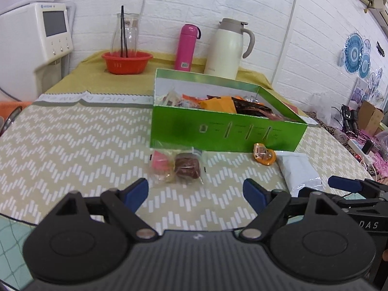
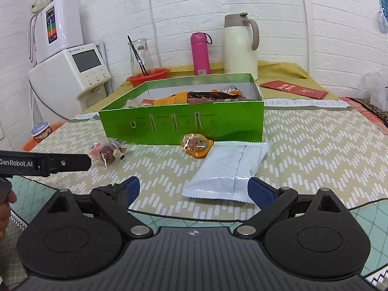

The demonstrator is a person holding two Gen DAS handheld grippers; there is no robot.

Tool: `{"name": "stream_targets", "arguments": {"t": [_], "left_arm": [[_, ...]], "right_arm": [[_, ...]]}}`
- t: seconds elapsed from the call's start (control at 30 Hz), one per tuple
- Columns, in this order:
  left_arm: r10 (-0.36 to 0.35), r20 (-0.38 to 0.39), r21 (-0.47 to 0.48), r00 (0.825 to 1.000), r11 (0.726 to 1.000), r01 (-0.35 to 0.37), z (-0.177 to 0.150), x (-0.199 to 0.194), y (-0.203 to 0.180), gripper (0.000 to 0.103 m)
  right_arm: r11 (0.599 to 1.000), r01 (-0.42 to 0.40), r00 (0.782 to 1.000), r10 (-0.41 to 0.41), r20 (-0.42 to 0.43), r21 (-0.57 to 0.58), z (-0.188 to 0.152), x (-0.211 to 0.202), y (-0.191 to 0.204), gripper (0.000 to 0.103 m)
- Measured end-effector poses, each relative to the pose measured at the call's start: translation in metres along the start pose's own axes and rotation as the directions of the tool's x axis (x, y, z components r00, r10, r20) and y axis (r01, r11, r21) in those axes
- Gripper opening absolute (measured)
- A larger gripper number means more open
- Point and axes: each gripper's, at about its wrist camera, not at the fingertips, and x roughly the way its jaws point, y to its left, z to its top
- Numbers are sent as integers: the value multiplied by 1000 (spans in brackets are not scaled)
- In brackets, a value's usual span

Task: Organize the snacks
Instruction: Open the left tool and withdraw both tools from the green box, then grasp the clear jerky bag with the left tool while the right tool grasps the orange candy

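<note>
Three snacks are lying on the mat before the green box (image 1: 225, 131): a clear candy pack (image 1: 177, 167), an orange packet (image 1: 264, 154) touching the box's front, and a white pouch (image 2: 228, 169). The left gripper (image 1: 195, 192) is standing released, empty, the candy pack just ahead between its fingers. The right gripper (image 2: 194, 190) is gaping too, the pouch's near edge between its pads but unpressed. Only the right view is showing a red envelope (image 2: 294, 88) behind the box; bare mat is spreading left of the candy.
</note>
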Motion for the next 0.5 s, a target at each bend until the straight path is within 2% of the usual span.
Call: {"name": "stream_targets", "arguments": {"t": [0.1, 0.3, 0.37, 0.5], "left_arm": [[2, -3, -25, 1000, 1000, -2, 10, 8, 5, 83], [1, -44, -7, 999, 1000, -2, 26, 37, 8, 83], [9, -61, 2, 998, 1000, -9, 29, 47, 10, 83], [15, -83, -5, 996, 1000, -16, 33, 62, 15, 83]], "right_arm": [[999, 32, 999, -32, -17, -26, 5, 12, 0, 103], [997, 78, 993, -78, -84, -1, 7, 42, -12, 103], [995, 98, 992, -99, -82, -23, 5, 42, -11, 103], [997, 40, 995, -47, -92, -70, 3, 32, -12, 98]]}}
